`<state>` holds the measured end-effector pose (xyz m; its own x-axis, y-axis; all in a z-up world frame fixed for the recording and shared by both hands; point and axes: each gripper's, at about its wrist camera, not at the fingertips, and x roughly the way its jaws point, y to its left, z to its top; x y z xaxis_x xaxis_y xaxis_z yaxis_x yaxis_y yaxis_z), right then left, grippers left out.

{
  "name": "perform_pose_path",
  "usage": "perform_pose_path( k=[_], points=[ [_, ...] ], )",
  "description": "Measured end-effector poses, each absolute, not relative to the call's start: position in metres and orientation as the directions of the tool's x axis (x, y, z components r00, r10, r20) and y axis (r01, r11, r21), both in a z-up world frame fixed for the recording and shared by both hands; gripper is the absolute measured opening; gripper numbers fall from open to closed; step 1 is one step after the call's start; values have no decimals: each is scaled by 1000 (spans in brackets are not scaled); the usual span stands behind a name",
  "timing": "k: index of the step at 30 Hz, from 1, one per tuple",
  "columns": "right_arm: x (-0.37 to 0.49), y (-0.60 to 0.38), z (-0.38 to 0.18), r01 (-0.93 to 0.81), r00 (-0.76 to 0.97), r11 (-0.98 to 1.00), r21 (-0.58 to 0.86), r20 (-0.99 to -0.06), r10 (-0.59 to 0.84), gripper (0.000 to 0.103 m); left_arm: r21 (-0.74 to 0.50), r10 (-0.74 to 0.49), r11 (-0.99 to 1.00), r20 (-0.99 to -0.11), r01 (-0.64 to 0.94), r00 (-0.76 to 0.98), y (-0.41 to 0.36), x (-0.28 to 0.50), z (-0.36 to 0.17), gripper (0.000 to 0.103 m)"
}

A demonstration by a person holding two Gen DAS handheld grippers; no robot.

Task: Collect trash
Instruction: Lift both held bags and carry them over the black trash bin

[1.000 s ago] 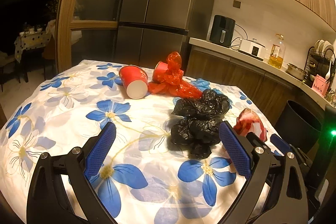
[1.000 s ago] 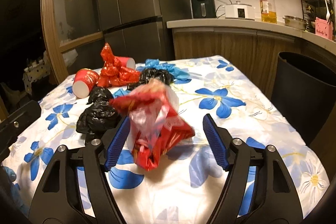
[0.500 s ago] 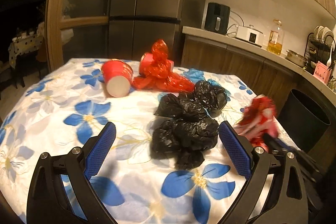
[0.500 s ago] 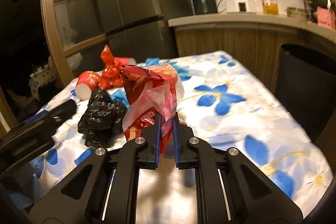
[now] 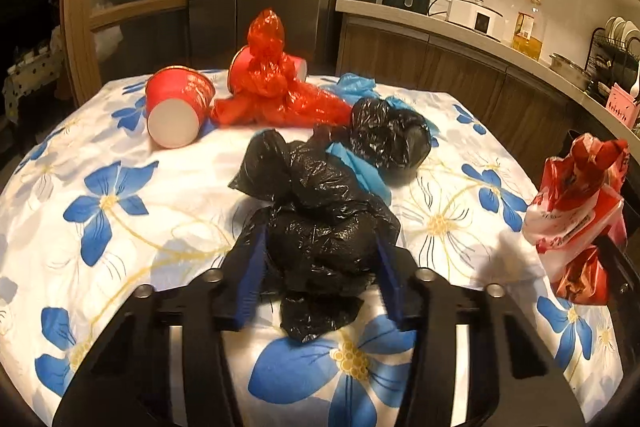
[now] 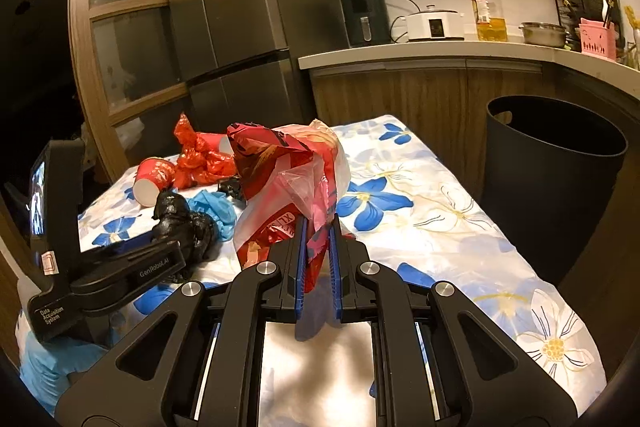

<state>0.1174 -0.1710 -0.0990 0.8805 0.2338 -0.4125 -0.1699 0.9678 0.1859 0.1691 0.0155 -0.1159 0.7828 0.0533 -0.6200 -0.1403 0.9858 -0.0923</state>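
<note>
On the flowered tablecloth (image 5: pixel 100 211) lies a crumpled black bag (image 5: pixel 320 227). My left gripper (image 5: pixel 320 267) straddles it with its jaws closing, and the blue pads touch the bag's two sides. My right gripper (image 6: pixel 318 247) is shut on a red-and-white plastic bag (image 6: pixel 288 171) and holds it above the table. That bag (image 5: pixel 576 203) hangs at the right edge of the left wrist view. In the right wrist view the black bag (image 6: pixel 176 215) sits at the left gripper's tip.
Farther back lie a second black bag (image 5: pixel 388 135), blue plastic (image 5: pixel 360 167), a crumpled red bag (image 5: pixel 276 87) and a tipped red cup (image 5: pixel 176 111). A black bin (image 6: pixel 552 179) stands on the floor right of the table. A counter (image 6: pixel 440 51) and a fridge (image 6: pixel 240 27) stand behind.
My left gripper moved forward and down onto the black bag and its jaws narrowed around it. My right gripper shut on the red-and-white bag and lifted it off the cloth.
</note>
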Motion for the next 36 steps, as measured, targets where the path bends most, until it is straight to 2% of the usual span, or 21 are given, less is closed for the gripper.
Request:
perform_pose_path(
  k=[4,7,21,36],
  points=[
    [114,-168,-96,-180,881,966,184,-406,241,10,-95,51,986,-617,-138,785,16,162,-117,38],
    [110,-167,-93,-186,884,966,182,-398,246,10,-100,52,985,-606,-141,793,17,154,-112,36],
    [93,-180,-70,-186,908,966,180,-345,240,10,-107,36,989,-491,-102,871,0,115,-56,35],
    [97,-244,-48,-59,947,984,170,-303,109,10,-64,-91,996,-440,69,893,-86,140,-28,35]
  ],
)
